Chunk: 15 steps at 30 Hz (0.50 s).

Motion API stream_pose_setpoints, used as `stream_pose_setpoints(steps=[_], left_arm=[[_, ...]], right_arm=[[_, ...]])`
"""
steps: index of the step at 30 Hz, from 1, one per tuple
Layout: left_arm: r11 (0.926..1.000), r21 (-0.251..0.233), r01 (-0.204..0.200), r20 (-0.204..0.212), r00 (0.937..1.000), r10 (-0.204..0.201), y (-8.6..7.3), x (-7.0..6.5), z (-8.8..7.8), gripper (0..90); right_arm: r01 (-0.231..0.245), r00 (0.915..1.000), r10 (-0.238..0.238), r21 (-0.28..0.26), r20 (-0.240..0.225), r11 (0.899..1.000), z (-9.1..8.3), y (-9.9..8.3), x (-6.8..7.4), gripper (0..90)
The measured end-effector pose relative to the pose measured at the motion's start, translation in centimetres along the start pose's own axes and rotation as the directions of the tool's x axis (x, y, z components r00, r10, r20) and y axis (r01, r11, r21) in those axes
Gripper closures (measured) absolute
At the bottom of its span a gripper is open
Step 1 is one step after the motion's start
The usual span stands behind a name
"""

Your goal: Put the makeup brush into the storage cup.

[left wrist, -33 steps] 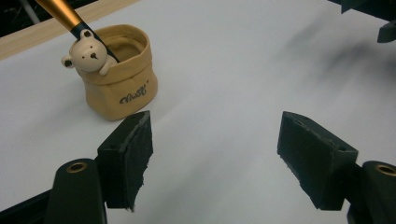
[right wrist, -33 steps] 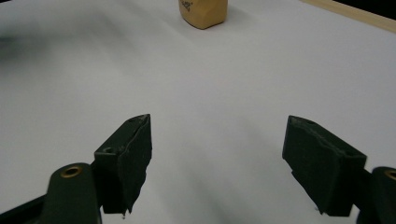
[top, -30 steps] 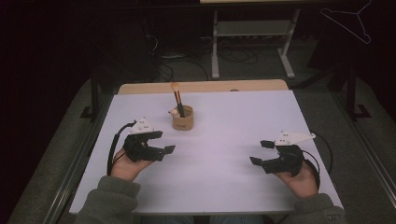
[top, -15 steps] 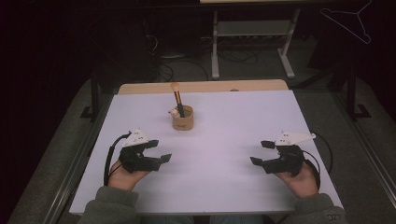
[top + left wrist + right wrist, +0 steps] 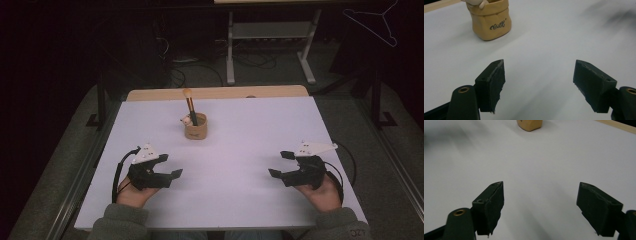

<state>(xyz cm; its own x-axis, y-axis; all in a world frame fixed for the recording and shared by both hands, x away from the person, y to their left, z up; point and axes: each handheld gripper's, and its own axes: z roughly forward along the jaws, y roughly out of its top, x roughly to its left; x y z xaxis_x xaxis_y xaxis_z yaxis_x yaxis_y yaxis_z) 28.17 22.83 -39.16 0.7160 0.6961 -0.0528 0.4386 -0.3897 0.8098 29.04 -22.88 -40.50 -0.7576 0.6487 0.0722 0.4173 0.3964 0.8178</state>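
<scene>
Resting low over the white table (image 5: pixel 240 150), the left tool (image 5: pixel 171 166) and right tool (image 5: pixel 278 164) both gape wide, empty; the tan pen cup (image 5: pixel 196 129) with its brush (image 5: pixel 189 102) stands ahead, between them.

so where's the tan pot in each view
High view: the pot stands up the middle of the white table, brushes upright in it, ahead of both grippers.
Left gripper view: top left, script on its front, beyond the open jaws.
Right gripper view: just its base at the top edge, centre.
Shared landmark: the table's wooden far edge, behind the pot.
</scene>
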Motion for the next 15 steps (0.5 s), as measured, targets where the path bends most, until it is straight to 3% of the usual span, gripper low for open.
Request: stream_pose_setpoints(steps=[15], left_arm=[[1.0000,-0.001,0.004,0.003,1.0000,-0.004,-0.53,0.37,0.12,23.4]], right_arm=[[-0.013,0.9998,0.012,0.034,0.017,0.999,0.38,-0.59,-0.47,17.5]])
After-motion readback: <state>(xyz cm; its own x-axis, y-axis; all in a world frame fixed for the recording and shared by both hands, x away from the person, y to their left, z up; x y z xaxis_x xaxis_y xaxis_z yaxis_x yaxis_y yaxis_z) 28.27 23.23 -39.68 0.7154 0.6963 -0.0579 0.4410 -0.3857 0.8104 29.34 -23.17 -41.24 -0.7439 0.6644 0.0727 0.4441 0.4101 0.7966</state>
